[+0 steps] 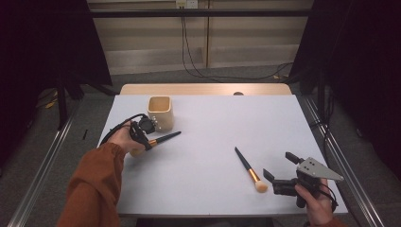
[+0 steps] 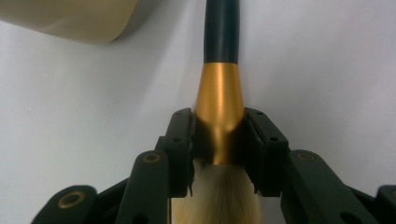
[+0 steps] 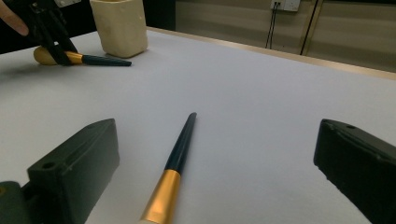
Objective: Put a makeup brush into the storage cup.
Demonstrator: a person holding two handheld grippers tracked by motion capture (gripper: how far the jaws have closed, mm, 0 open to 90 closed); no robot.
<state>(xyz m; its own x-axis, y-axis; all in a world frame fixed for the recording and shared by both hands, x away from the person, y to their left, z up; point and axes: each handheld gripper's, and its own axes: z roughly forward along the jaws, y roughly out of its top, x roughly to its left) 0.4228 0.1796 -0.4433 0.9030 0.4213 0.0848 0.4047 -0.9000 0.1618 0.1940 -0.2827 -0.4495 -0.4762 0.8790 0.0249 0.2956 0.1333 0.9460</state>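
Brushes are what I have on the table: two makeup brushes with black handles, gold ferrules and pale bristle heads. The first makeup brush sits clamped between my left gripper's jaws, which press on either side of the gold ferrule just where it meets the bristles; the bristles run back toward the gripper body and the black handle points straight out ahead of the jaws. From the high view I see that left gripper low at the table surface, with the brush lying nearly flat, handle pointing away from my hand.

Just ahead and to one side of those jaws stands a cream-coloured, square-mouthed ceramic cup, upright and near the brush handle; I cannot tell whether they touch.

The second makeup brush lies loose on the white tabletop, its bristle head toward my right gripper. In the right gripper view its handle runs forward between the two jaws, which stand wide apart and touch nothing. The right gripper hovers close to the bristle end, my hand wrapped around its grip.

An orange-brown sleeve covers my left forearm.
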